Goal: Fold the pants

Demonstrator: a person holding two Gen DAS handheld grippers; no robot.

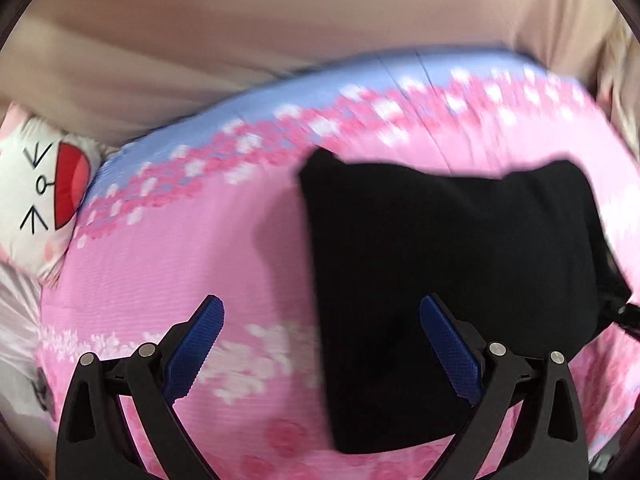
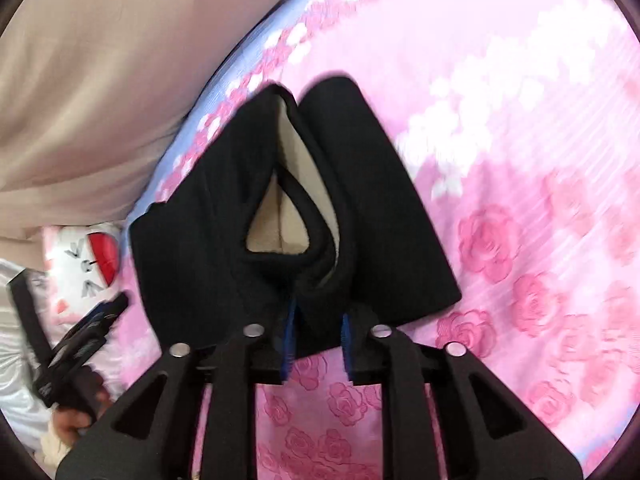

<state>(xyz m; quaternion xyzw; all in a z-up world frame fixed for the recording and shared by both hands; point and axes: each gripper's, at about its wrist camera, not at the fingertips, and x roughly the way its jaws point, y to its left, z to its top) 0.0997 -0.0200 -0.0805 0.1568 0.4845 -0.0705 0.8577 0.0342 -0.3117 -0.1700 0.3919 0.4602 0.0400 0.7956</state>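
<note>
The black pants [image 1: 460, 260] lie as a folded bundle on the pink bedspread [image 1: 160, 260]. My left gripper [image 1: 322, 300] hovers over their left edge. Its blue pads [image 1: 196, 344] stand wide apart with nothing between them. In the right wrist view the pants [image 2: 208, 220] bunch up toward the camera, and their beige lining [image 2: 288, 232] shows through a gap in the fabric. My right gripper [image 2: 318, 320] is shut on a fold of the black cloth, the fabric pinched between its blue pads [image 2: 290, 332]. The left gripper [image 2: 80, 340] appears at the lower left, held in a hand [image 2: 68, 424].
The bedspread [image 2: 520, 160] has pink roses and a blue band along its far edge. Beige fabric [image 1: 280, 20] rises behind the bed. A white cat-face pillow [image 1: 40, 184] with a red mouth lies at the left, next to pale silky cloth [image 1: 16, 320].
</note>
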